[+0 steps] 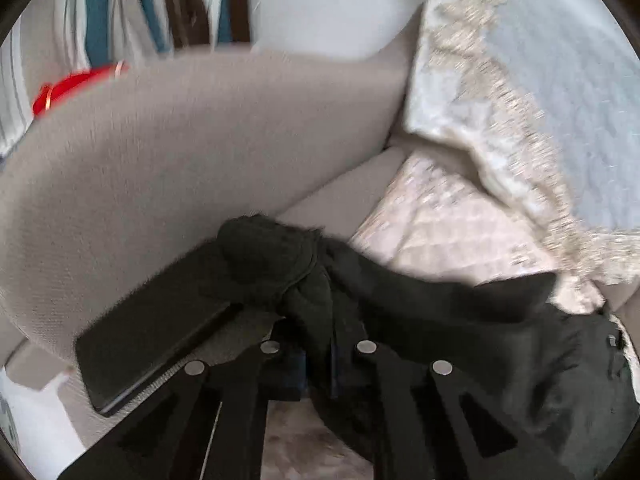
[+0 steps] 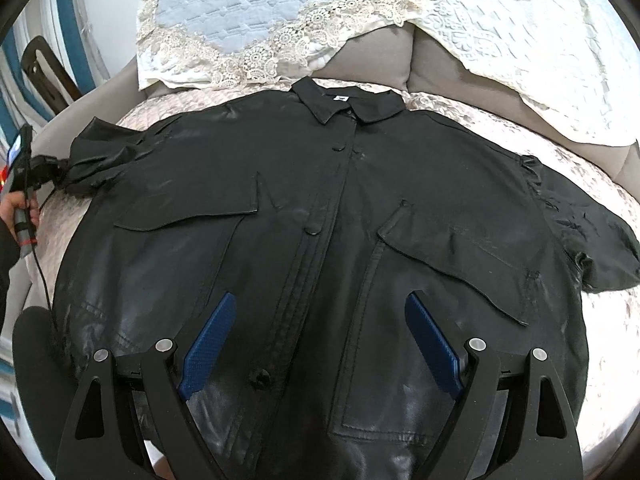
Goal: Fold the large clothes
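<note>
We see the black shirt (image 2: pixel 320 216) spread flat, front up, on the quilted cover (image 2: pixel 576 168) of a beige sofa (image 2: pixel 404 60), collar toward the lace-trimmed cushions (image 2: pixel 248 24). Our left gripper (image 1: pixel 280 280) has its jaws clamped on the shirt's sleeve end (bunched, dark), beside the sofa arm. Our right gripper (image 2: pixel 320 336) hovers over the shirt's lower front, jaws wide apart.

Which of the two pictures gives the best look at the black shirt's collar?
The right wrist view: the collar lies flat at the top of the spread black shirt. The left wrist view shows only a bunched sleeve, pinched in the left gripper.
</note>
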`<state>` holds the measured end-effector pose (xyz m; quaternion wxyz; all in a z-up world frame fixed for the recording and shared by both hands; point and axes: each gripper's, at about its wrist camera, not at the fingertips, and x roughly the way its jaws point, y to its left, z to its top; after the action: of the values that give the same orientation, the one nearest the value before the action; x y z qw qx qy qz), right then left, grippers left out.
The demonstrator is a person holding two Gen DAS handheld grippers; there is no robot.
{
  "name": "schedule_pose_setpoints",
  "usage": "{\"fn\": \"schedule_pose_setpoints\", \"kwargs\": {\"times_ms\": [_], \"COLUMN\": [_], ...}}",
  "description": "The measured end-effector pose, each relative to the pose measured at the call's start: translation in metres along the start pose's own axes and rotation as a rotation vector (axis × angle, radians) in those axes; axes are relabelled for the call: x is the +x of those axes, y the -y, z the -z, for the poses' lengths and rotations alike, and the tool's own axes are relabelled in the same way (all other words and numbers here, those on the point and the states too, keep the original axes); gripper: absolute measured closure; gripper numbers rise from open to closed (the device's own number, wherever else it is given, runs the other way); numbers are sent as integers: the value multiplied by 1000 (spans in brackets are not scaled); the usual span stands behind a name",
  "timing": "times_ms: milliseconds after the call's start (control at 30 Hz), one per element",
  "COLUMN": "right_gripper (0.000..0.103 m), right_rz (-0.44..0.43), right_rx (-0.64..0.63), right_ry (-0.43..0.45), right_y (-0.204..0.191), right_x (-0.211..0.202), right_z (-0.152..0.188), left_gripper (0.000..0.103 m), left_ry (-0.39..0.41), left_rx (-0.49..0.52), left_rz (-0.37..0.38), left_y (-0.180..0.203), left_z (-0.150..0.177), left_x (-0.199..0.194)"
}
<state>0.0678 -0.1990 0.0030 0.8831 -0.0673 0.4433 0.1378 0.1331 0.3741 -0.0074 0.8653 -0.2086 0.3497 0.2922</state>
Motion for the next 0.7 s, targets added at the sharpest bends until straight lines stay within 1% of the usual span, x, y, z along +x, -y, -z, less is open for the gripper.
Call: {"fn": "schedule_pose_setpoints", "kwargs": {"times_ms": [100, 167, 267, 333, 400, 467, 533, 600, 667, 700], "right_gripper": [16, 16, 16, 16, 16, 16, 16, 16, 16, 16], "right_rz": [-4, -6, -15, -17, -16, -14, -7, 4, 11, 14], "right_rx": [27, 44, 64, 74, 85, 102, 116, 131, 151, 158], "right_ry": [7, 7, 15, 25, 33, 40, 45, 46, 41, 39], "right_y": [9, 14, 21, 25, 30, 37, 44, 51, 59, 62], "right_x": [-4, -5, -9, -14, -18, -22, -27, -30, -32, -33], "right_z": [5, 8, 12, 14, 15, 18, 20, 23, 27, 28], "left_gripper": [96, 96, 96, 96, 96, 96, 96, 95, 91, 85], "left_ry": [73, 130, 194, 206, 194, 159, 92, 0, -122, -181], "left_rx": [47, 89, 148, 193, 235, 284, 320, 356, 404, 428], "left_rz": [94, 173, 310, 403, 490, 566, 634, 697, 740, 766], "left_y": [26, 51, 101, 140, 179, 224, 261, 295, 324, 334], "left_z": [-11, -18, -24, -20, -7, 12, 39, 68, 102, 117], "left_x": [-44, -78, -119, -139, -153, -156, -153, -144, -134, -130]}}
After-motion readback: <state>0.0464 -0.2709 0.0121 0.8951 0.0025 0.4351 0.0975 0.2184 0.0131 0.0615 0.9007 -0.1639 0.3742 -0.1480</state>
